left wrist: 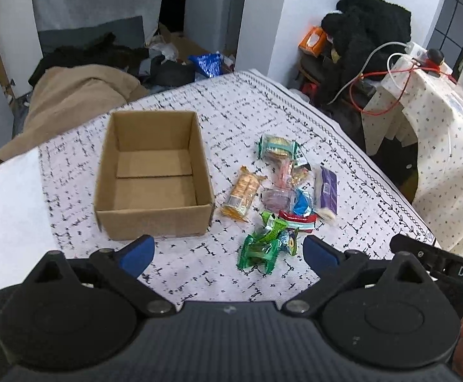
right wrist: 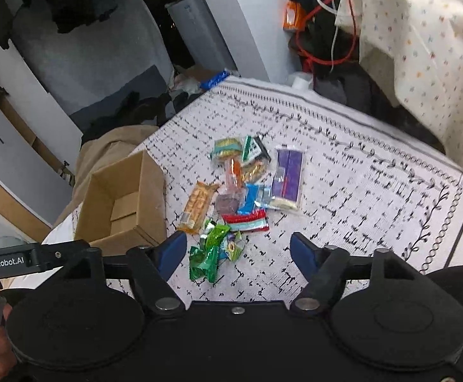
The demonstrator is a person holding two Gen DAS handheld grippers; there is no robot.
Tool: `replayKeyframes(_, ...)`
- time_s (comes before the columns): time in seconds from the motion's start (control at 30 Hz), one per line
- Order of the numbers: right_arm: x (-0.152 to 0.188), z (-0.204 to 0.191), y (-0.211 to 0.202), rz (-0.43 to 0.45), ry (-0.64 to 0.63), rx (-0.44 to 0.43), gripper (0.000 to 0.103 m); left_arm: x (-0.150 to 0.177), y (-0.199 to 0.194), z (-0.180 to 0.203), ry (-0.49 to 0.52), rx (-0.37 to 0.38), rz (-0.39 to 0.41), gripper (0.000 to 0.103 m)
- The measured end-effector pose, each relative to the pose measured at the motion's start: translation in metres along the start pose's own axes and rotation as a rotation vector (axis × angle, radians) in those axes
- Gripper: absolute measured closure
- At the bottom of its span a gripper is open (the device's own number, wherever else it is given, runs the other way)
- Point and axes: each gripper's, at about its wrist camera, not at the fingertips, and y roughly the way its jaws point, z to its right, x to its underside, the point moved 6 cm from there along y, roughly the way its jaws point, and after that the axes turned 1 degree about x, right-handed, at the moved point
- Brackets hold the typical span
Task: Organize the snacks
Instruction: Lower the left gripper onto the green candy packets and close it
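Note:
An open, empty cardboard box (left wrist: 155, 175) stands on the patterned cloth; it also shows in the right wrist view (right wrist: 126, 203). A loose pile of snack packets lies to its right: an orange cracker pack (left wrist: 241, 195), a purple bar (left wrist: 326, 189), a red packet (left wrist: 296, 221), green wrappers (left wrist: 261, 248). In the right wrist view I see the orange pack (right wrist: 198, 205), purple bar (right wrist: 287, 175) and green wrappers (right wrist: 210, 254). My left gripper (left wrist: 228, 251) is open and empty, just short of the box and the green wrappers. My right gripper (right wrist: 237, 251) is open and empty over the green wrappers.
The table edge (left wrist: 390, 175) runs along the right, with a cloth-covered stand with cables (left wrist: 438, 127) beyond it. A beige blanket (left wrist: 72, 102) and clutter lie past the far left edge. The right gripper's body (left wrist: 438, 261) shows at the left wrist view's right.

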Motion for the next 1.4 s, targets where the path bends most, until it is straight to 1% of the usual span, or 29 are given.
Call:
replayKeyframes(0.07,0.001,0.002,0.01,-0.022,0.009,-0.01,0.038,0.0,0.01,0.001,-0.008,0.0,-0.019,0.004)
replayKeyframes(0.13,0.003,0.004,0.019,-0.044,0.022,-0.019,0.043,0.0,0.019,0.002,-0.013,0.0,-0.037,0.005)
replayKeyframes(0.27,0.003,0.009,0.037,-0.065,0.048,-0.042,0.044,0.001,0.037,0.001,-0.023,-0.006,-0.069,0.008)
replayKeyframes(0.37,0.004,0.013,0.051,-0.079,0.081,-0.076,0.048,0.004,0.052,0.002,-0.031,-0.004,-0.107,0.011)
replayKeyframes(0.47,0.004,0.015,0.07,-0.104,0.097,-0.102,0.049,0.006,0.065,0.004,-0.03,0.004,-0.129,0.013)
replayKeyframes(0.5,0.004,0.015,0.076,-0.108,0.1,-0.108,0.05,0.006,0.07,0.004,-0.032,0.001,-0.132,0.013)
replayKeyframes(0.6,0.006,0.023,0.09,-0.133,0.108,-0.098,0.053,0.008,0.085,0.008,-0.051,0.008,-0.161,0.015)
replayKeyframes(0.63,0.008,0.025,0.094,-0.144,0.113,-0.1,0.056,0.009,0.09,0.01,-0.056,0.01,-0.164,0.017)
replayKeyframes(0.67,0.01,0.029,0.099,-0.16,0.122,-0.099,0.057,0.009,0.093,0.012,-0.052,0.009,-0.163,0.018)
replayKeyframes(0.73,0.011,0.033,0.106,-0.18,0.145,-0.107,0.058,0.009,0.102,0.015,-0.043,-0.004,-0.173,0.018)
replayKeyframes(0.87,0.014,0.034,0.12,-0.2,0.154,-0.137,0.058,0.015,0.123,0.019,-0.065,0.013,-0.243,0.021)
replayKeyframes(1.0,0.021,0.036,0.138,-0.238,0.184,-0.161,0.059,0.018,0.141,0.022,-0.052,-0.001,-0.273,0.024)
replayKeyframes(1.07,0.022,0.036,0.145,-0.251,0.194,-0.175,0.06,0.019,0.152,0.023,-0.051,0.001,-0.296,0.028)
replayKeyframes(1.17,0.02,0.037,0.152,-0.262,0.214,-0.198,0.06,0.021,0.166,0.025,-0.036,-0.016,-0.325,0.033)
replayKeyframes(1.4,0.02,0.039,0.171,-0.297,0.263,-0.264,0.061,0.028,0.193,0.031,-0.022,-0.008,-0.387,0.033)
